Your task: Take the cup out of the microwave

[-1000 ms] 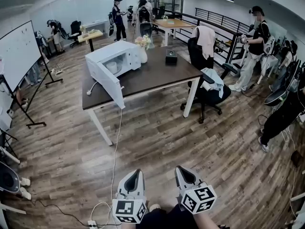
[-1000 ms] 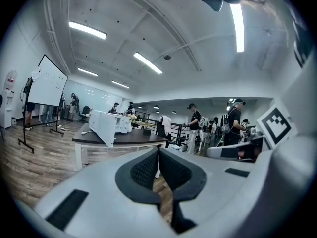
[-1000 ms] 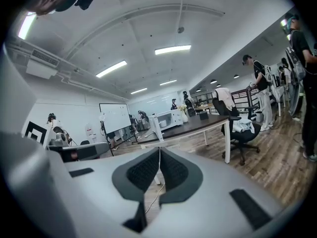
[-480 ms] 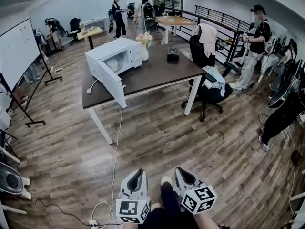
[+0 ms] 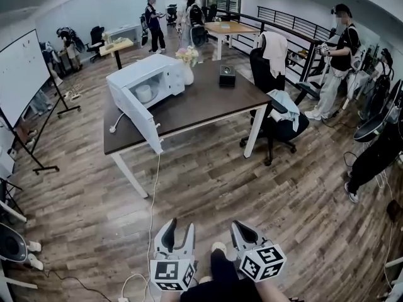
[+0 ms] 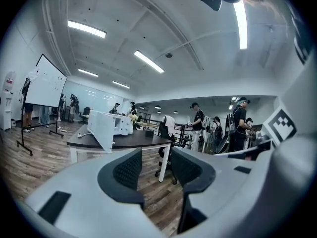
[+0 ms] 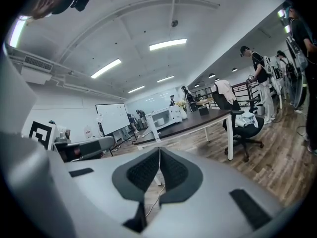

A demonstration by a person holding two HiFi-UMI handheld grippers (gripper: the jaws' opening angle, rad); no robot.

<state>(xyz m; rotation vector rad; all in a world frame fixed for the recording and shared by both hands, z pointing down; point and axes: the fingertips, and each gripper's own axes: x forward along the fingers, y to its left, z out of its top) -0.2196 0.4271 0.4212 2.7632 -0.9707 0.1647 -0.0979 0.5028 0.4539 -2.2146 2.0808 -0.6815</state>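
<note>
The white microwave (image 5: 141, 80) stands on the left part of a dark brown table (image 5: 208, 96), far ahead of me across the wooden floor. Its door (image 5: 133, 117) is swung open toward the table's front edge. A white cup (image 5: 144, 93) sits inside the cavity. My left gripper (image 5: 179, 230) is at the bottom of the head view; its jaws have just been opening and nothing is between them. My right gripper (image 5: 243, 230) is beside it, shut and empty. The left gripper (image 6: 154, 165) and the right gripper (image 7: 159, 165) each look toward the microwave (image 6: 106, 125) (image 7: 166, 116).
A flower vase (image 5: 187, 65) and a small black box (image 5: 227, 75) stand on the table. A black office chair (image 5: 277, 115) with draped cloth is at its right end. A white cable (image 5: 151, 212) runs over the floor. A whiteboard (image 5: 22, 74) stands left; people stand behind and right.
The left gripper's jaws have parted from shut to open. The view has shifted slightly, with the table and microwave sliding a little to the left. The right gripper stays shut.
</note>
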